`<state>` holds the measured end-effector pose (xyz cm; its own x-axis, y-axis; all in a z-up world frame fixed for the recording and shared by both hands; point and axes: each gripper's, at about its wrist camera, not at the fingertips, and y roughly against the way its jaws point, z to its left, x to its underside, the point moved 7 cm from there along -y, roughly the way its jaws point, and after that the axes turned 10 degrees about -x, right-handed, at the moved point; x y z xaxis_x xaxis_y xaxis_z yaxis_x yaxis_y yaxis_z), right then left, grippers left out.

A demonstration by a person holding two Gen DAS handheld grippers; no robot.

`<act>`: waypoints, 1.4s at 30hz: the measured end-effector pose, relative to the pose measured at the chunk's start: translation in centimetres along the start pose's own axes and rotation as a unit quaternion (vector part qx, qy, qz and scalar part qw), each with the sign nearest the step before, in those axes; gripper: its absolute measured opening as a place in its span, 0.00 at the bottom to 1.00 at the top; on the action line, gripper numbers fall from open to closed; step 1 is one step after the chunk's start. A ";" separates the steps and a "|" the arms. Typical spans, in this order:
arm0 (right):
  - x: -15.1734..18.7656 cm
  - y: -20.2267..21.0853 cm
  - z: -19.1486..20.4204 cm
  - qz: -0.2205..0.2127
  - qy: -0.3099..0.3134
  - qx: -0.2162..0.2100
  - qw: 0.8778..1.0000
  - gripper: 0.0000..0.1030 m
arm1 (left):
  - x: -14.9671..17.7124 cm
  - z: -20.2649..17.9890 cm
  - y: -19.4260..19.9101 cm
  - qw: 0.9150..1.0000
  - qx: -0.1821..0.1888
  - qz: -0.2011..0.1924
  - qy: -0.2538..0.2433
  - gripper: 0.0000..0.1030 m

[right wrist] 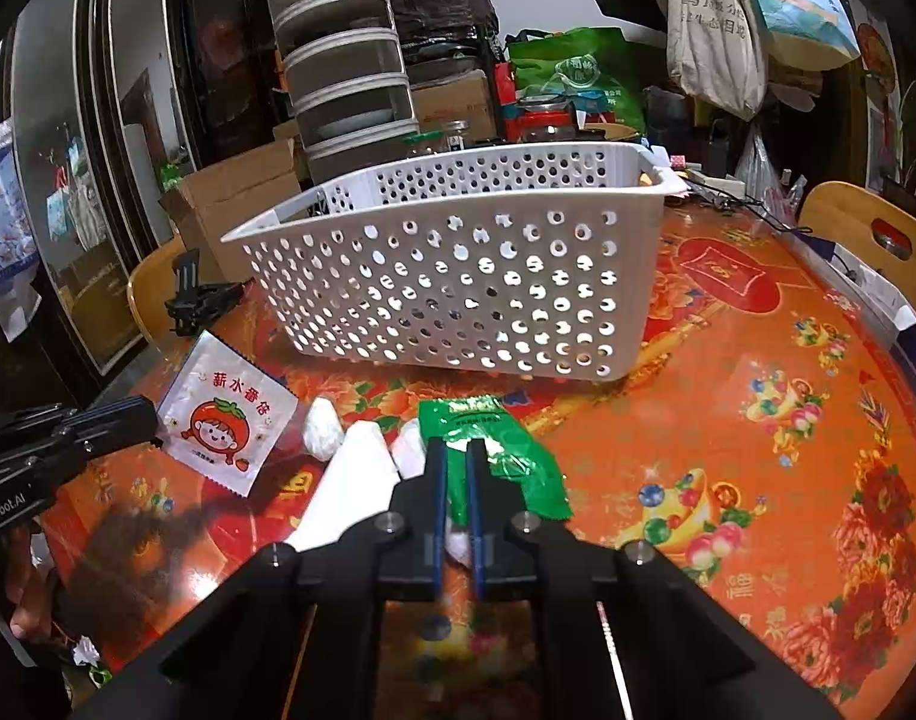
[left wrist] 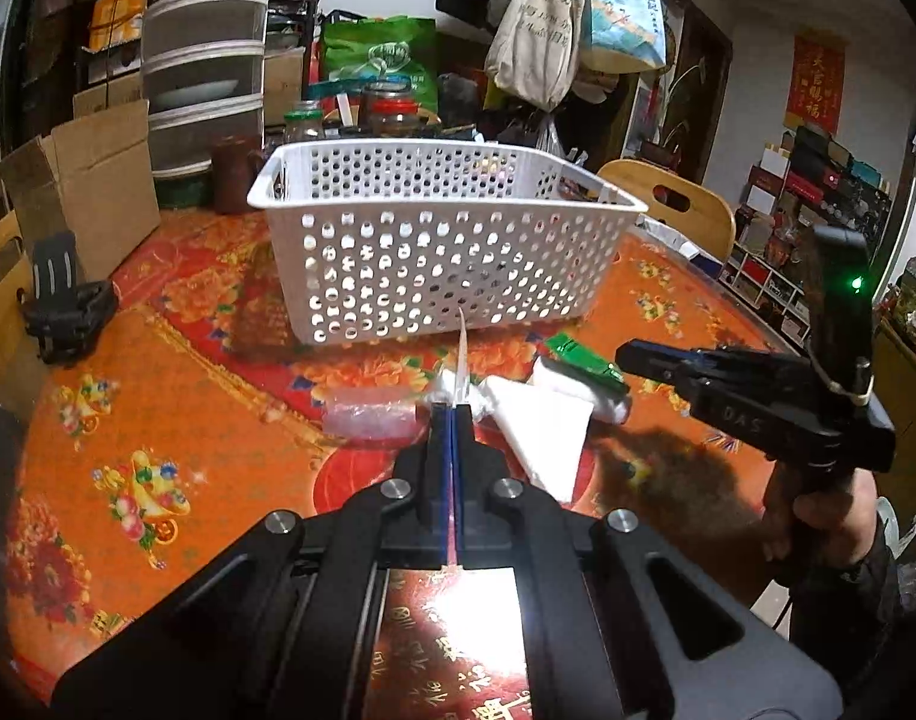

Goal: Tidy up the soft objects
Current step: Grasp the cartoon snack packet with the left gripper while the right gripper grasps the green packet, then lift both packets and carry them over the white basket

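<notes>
My left gripper [left wrist: 455,408] has its jaws pressed together on a thin white sachet printed with a tomato-faced cartoon [right wrist: 227,414]; in my left wrist view I see it only edge-on, a pale sliver sticking up between the blue pads. From the right wrist view the sachet hangs off the left gripper's tip, clear of the orange and red flowered tablecloth [left wrist: 158,420].

My right gripper [right wrist: 456,450] has its jaws nearly together, pinching a crinkly green foil packet [right wrist: 499,450] that lies on the tablecloth. Just beside the packet on its left are a folded white sheet [right wrist: 353,486] and a small white wad wrapped in clear film [right wrist: 323,429]. A clear bubbly plastic pouch [left wrist: 368,417] lies close by on the cloth, left of my left fingertips.

Behind all of it stands the white perforated plastic basket [left wrist: 434,264], upright on the table; from here I can't make out what's inside. A black folded stand [left wrist: 65,312] sits at the table's left edge, beside an open brown cardboard box [left wrist: 80,198].
</notes>
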<state>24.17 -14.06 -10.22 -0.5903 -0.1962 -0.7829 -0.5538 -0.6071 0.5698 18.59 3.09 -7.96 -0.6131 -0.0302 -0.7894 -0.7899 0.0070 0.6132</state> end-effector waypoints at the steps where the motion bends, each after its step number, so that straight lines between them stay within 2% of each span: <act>1: 0.0 0.1 0.0 -0.002 0.002 0.004 1.000 0.04 | -0.2 0.0 0.2 1.000 0.000 -0.002 0.000 0.00; 11: -1.6 2.7 0.8 -0.020 0.018 0.005 1.000 0.02 | -1.3 0.0 1.9 1.000 0.001 -0.019 0.004 0.00; 14: -1.0 1.5 0.5 0.010 0.009 -0.012 1.000 0.03 | -1.1 0.1 1.8 1.000 0.000 -0.017 0.006 0.00; 18: 0.1 -0.6 0.2 0.044 0.010 0.000 0.999 0.12 | -0.8 0.6 1.5 1.000 0.000 -0.013 0.013 0.00; 24: 0.4 -1.5 1.0 0.054 0.030 -0.001 0.998 0.30 | -0.4 1.3 0.8 1.000 -0.002 -0.007 0.023 0.00; 29: 1.0 -3.0 0.4 0.079 0.043 0.028 0.996 0.30 | -0.2 1.7 0.4 1.000 0.000 -0.005 0.026 0.00; 30: 1.1 -3.1 0.5 0.080 0.046 0.031 0.995 0.29 | -0.1 1.7 0.4 1.000 0.001 -0.005 0.027 0.00; 31: 1.0 -3.1 0.4 0.077 0.047 0.037 0.995 0.18 | -0.1 1.7 0.3 1.000 0.001 -0.005 0.027 0.00; 33: 0.8 -2.9 0.2 0.072 0.047 0.042 0.995 0.07 | 0.0 1.7 0.2 1.000 0.001 -0.003 0.029 0.00; 34: 0.7 -2.7 0.1 0.069 0.050 0.047 0.995 0.04 | 0.0 1.7 0.2 1.000 0.000 -0.003 0.030 0.00; 36: 0.4 -2.2 0.2 0.061 0.053 0.047 0.996 0.01 | 0.1 1.8 0.1 0.999 0.000 -0.002 0.032 0.00; 42: -0.7 0.0 0.6 0.033 0.053 0.037 0.997 0.00 | -0.2 1.9 0.4 0.999 0.001 -0.007 0.034 0.00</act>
<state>24.22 -13.46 -9.56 -0.5635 -0.3158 -0.7633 -0.5608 -0.5323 0.6342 18.37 5.04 -7.67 -0.5995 -0.0973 -0.7945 -0.7987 0.0086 0.6016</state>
